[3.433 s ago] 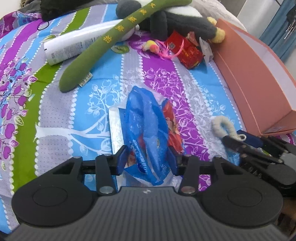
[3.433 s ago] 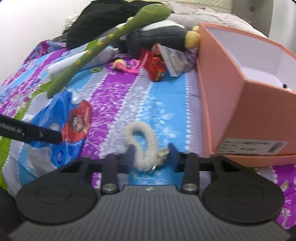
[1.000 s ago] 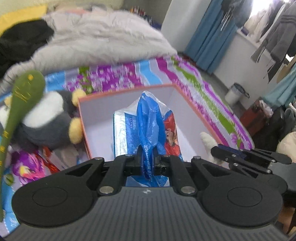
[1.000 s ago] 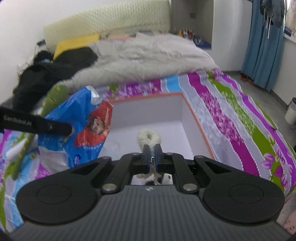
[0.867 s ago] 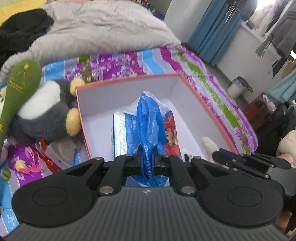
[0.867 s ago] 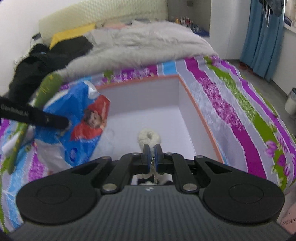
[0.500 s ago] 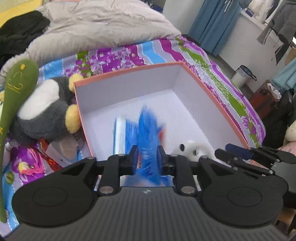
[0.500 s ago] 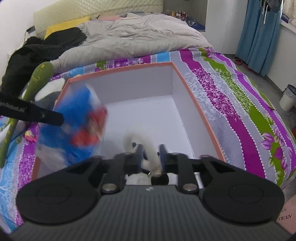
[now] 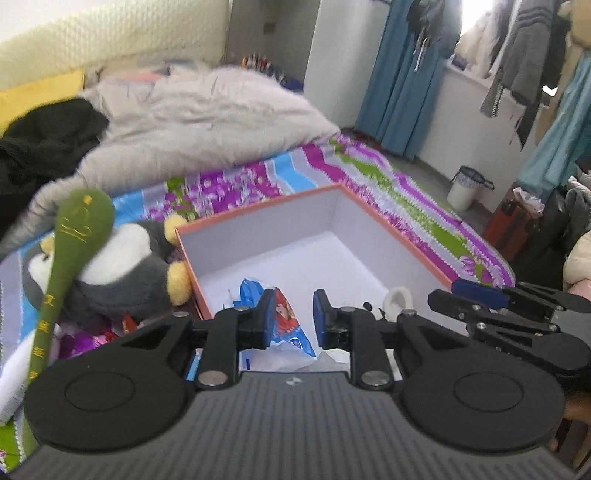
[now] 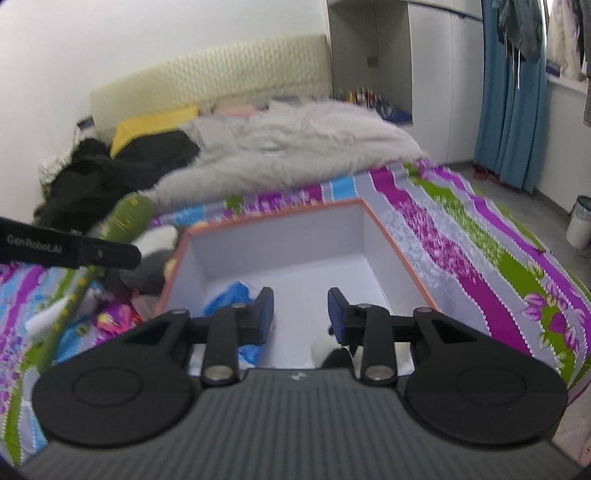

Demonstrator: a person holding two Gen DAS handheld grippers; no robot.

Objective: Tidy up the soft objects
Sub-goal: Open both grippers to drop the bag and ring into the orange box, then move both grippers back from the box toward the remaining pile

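Left wrist view shows the left gripper (image 9: pixel 290 317) with fingers spread and empty, the blue bag (image 9: pixel 282 321) lying just beyond them in the box (image 9: pixel 258 221), light, crinkly, slippery, best pinched at its bunched top.

Daylight fills the room, brightest at the window (image 9: pixel 466 22) at the upper right of the left wrist view, where it blows out to white glare behind the hanging clothes (image 9: pixel 517 55). Both views bow strongly at the edges as a fisheye does, so the blue curtain (image 10: pixel 511 92) and the walls curve, and the corners go dark. The grey blanket (image 10: pixel 295 144) and the headboard (image 10: pixel 210 74) are smeared with blur, most of all in the right wrist view, while the orange box (image 9: pixel 391 232) casts only soft, faint shadows inside.
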